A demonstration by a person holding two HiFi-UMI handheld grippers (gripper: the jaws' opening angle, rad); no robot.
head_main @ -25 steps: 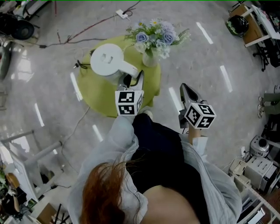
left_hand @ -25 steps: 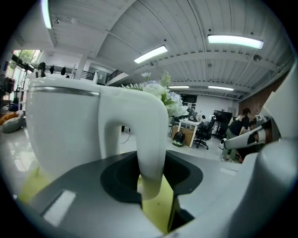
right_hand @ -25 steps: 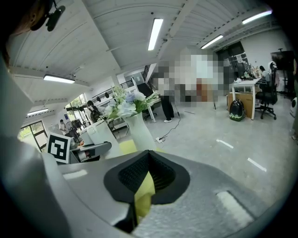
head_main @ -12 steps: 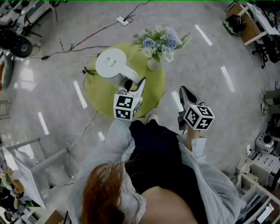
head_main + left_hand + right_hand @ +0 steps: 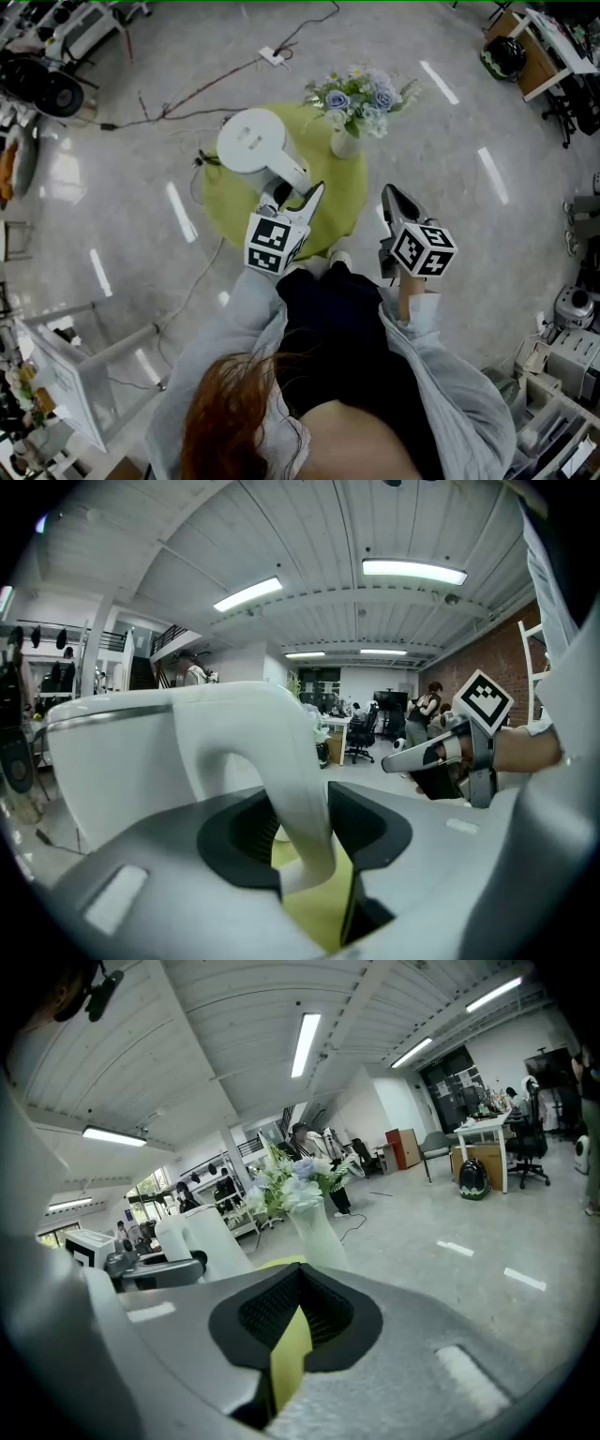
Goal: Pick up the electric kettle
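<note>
Head view: round table (image 5: pixel 339 192), with the kettle (image 5: pixel 251 141) standing on its left half, handle turned toward the person. A flower vase (image 5: pixel 344 143) sits near it on the far right side. The left gripper (image 5: pixel 292 197) straddles the handle (image 5: pixel 298 789). The left gripper view shows both pads against the handle's arch with table colour below, so it looks closed on it. The right gripper (image 5: pixel 390 197) hangs off the table's near edge, jaws drawn together, empty. Risks, as I judge them: the hold is on the handle alone, off to one side of the body, so a full kettle could swing or slip on lifting, and a swing rightward would reach the vase. The head view gives layout and the kettle's seat on the table. Only the gripper views show pad contact.
</note>
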